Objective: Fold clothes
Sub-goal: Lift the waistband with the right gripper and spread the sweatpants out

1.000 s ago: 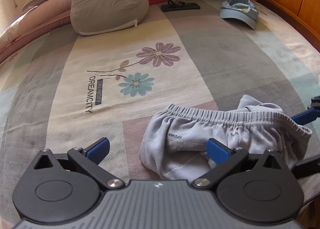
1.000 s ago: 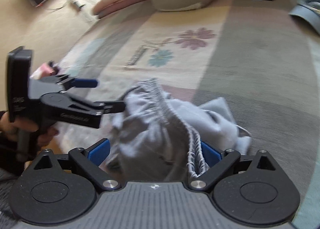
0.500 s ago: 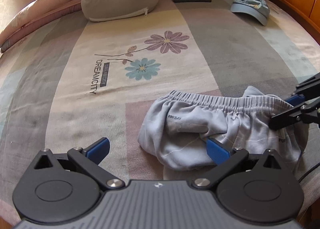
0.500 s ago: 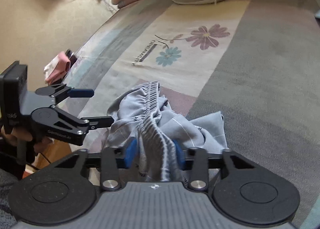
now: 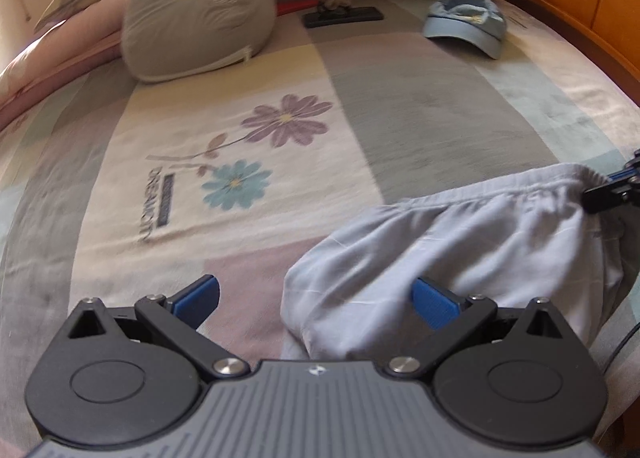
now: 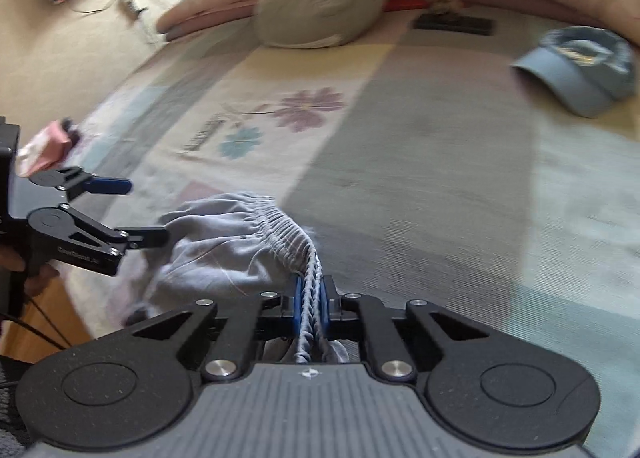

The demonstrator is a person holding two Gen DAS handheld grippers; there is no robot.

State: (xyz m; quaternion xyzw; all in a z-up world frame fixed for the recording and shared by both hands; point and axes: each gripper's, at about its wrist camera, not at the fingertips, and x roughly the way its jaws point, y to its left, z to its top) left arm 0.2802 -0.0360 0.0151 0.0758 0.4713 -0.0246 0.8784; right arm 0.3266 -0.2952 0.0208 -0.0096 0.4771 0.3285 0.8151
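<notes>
Grey shorts (image 5: pixel 472 242) bunched at the near edge of the bed (image 5: pixel 420 130), on the patchwork bedspread with its flower print. Right hand-held gripper (image 6: pixel 309 300) clamped tight on the gathered elastic waistband (image 6: pixel 288 226), blue pads pressed against the cloth from both sides, waistband pulled taut toward the camera. Left hand-held gripper (image 5: pixel 316 300) spread wide, holding nothing; its right blue pad (image 5: pixel 434 302) in front of the lower fold of the shorts, the left pad over bare bedspread. Seen from the right wrist view, the left hand-held gripper (image 6: pixel 138 212) beside the shorts, lower finger at the crumpled fabric; touching or not, cannot tell. Farther up the bed: grey cushion (image 5: pixel 196 14) against the pink bolster, blue cap (image 5: pixel 468 24) to the right, small dark tray (image 5: pixel 344 16) between them. Both views motion-blurred.
</notes>
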